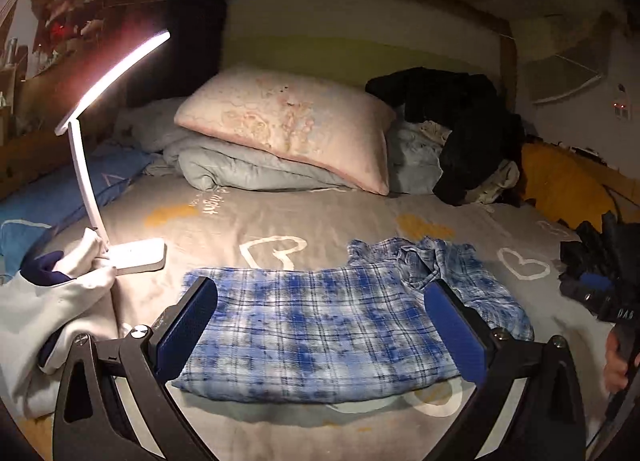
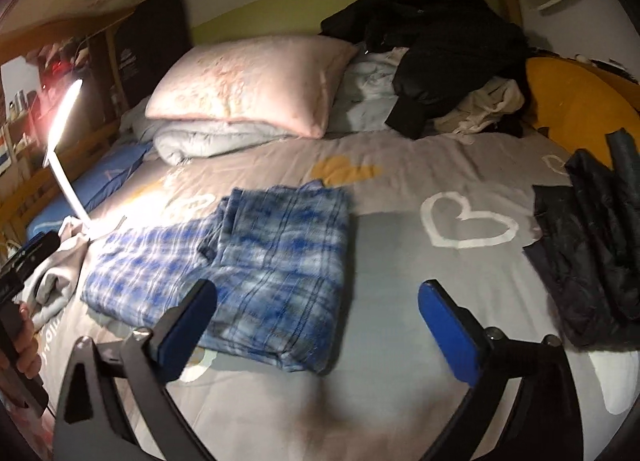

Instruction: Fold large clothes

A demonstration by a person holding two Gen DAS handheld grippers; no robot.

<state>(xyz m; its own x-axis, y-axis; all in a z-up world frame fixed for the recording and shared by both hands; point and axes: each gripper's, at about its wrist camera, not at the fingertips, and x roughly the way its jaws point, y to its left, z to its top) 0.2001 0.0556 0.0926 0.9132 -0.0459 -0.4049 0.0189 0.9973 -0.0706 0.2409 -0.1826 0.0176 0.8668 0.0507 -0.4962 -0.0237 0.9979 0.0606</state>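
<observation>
Plaid garment (image 2: 248,261): folded to a compact rectangle, lying mid-bed on grey heart-print sheet (image 2: 400,381), near white desk lamp (image 1: 132,253). One loose layer bunches at far right corner per left-wrist view. Right gripper (image 2: 318,325): fingers spread wide, nothing between them, off to garment's right side. Left gripper (image 1: 320,325): also spread, empty, framing the stack from the near edge, not touching as far as visible. Step, est.: fold done, release/inspect. Rec.: tuck bunched corner flat w/ one pad, keep edges aligned, avoid dragging stack. Dark jacket (image 2: 596,253) at right likely next.
</observation>
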